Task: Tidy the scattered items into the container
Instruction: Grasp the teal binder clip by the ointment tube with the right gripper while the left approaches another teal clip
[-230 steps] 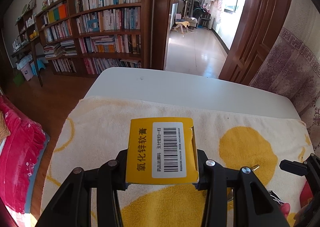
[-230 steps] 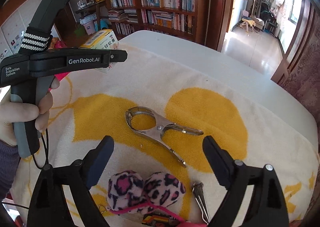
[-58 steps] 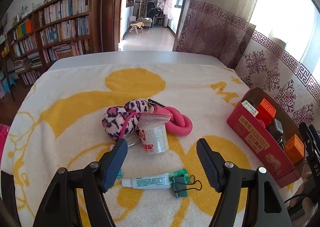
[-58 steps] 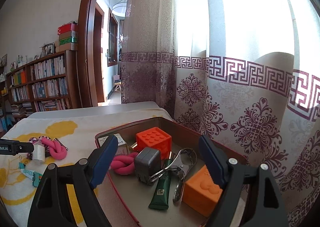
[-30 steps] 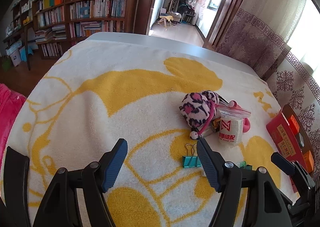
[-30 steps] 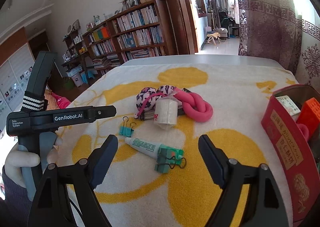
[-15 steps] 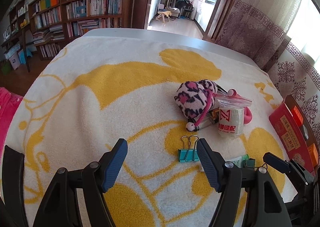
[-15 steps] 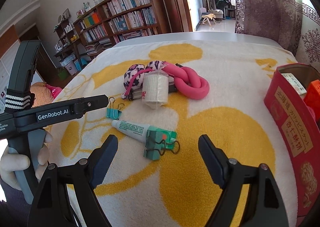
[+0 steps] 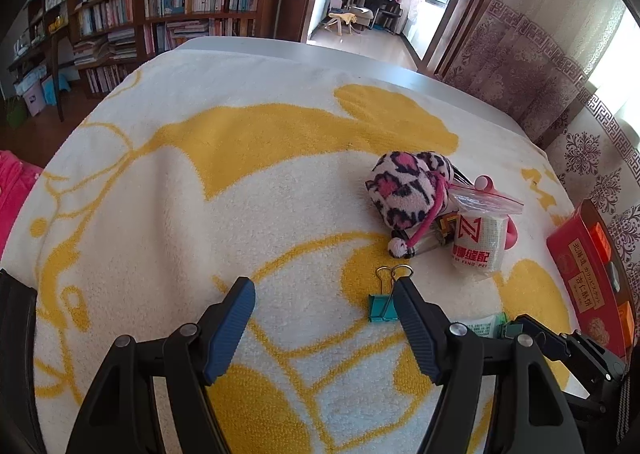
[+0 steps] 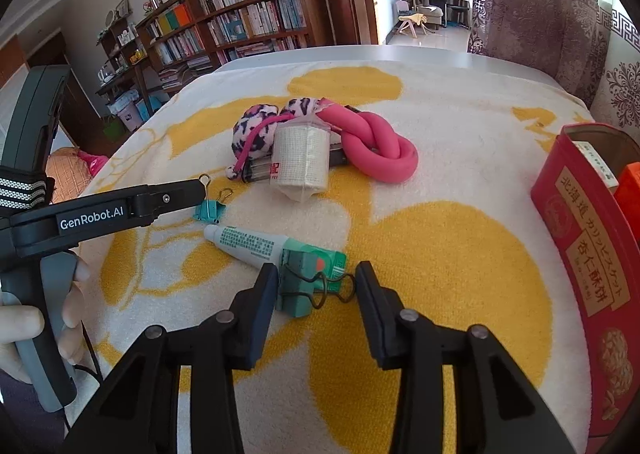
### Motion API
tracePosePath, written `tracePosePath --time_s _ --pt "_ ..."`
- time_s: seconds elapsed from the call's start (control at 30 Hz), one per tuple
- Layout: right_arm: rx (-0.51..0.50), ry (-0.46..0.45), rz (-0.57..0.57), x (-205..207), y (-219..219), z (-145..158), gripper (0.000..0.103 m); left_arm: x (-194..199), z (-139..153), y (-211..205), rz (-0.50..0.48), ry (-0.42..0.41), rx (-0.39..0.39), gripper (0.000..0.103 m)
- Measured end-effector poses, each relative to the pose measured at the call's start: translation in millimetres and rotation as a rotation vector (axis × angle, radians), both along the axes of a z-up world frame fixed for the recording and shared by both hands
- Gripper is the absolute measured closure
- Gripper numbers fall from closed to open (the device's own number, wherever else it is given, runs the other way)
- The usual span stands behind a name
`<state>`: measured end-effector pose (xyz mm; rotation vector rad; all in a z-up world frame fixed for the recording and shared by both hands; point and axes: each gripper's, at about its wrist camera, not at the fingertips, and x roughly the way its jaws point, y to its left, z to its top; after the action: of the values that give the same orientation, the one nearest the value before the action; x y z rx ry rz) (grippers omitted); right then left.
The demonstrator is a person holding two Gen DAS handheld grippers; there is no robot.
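Note:
My right gripper point(image 10: 316, 278) is open, its jaws on either side of a green binder clip point(image 10: 298, 286) clamped on the end of a white and green tube point(image 10: 248, 242). My left gripper point(image 9: 324, 294) is open and empty, just left of a small teal binder clip point(image 9: 383, 304), which also shows in the right wrist view point(image 10: 210, 210). A leopard plush point(image 9: 404, 190), a bagged bandage roll point(image 10: 300, 162) and a knotted pink foam rope point(image 10: 376, 146) lie together further off. The red tin point(image 10: 580, 238) stands at the right.
A white and yellow towel point(image 9: 200, 194) covers the table. The tin point(image 9: 584, 278) holds an orange block and other items. Bookshelves, a doorway and patterned curtains lie beyond the table's far edge.
My right gripper has moved down and forward to the green clip and its jaws have narrowed. My left gripper has moved closer to the teal clip.

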<state>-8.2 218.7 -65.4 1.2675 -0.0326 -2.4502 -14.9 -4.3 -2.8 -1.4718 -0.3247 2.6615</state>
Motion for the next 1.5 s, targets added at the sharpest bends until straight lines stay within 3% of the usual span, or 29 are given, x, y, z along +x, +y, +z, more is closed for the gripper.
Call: tracePosePath --time_s 0.4,0.73,0.77,0.9,0.93,1.03,1.5 --pt "-0.008 0.014 -0.035 1.8 4.8 3.7 0.059 2.8 6.5 4.3 -0.026 0.066 0.036 0.03" --pt "0.009 0.007 -0.027 0.0 -0.7 1.7 0.059 -5.9 -5.0 30.7 -0.084 0.061 -0.084 0.031" --pt "0.01 0.008 -0.026 -0.2 -1.2 1.7 0.059 -5.7 -5.6 32.6 -0.09 0.062 -0.098 0.032" --pt "0.017 0.015 -0.024 0.0 -2.2 2.3 0.059 -3.0 -5.6 39.1 -0.12 0.07 -0.133 0.054" --pt "0.018 0.016 -0.024 0.3 -1.3 2.4 0.059 -2.7 -5.2 39.7 -0.128 0.073 -0.132 0.063" --pt "0.019 0.023 -0.029 1.0 0.4 3.1 0.059 -1.0 -3.8 39.0 -0.142 0.077 -0.088 0.077" --pt "0.019 0.084 -0.054 9.0 4.0 13.9 0.059 13.0 18.9 30.3 -0.105 0.163 -0.065 0.077"
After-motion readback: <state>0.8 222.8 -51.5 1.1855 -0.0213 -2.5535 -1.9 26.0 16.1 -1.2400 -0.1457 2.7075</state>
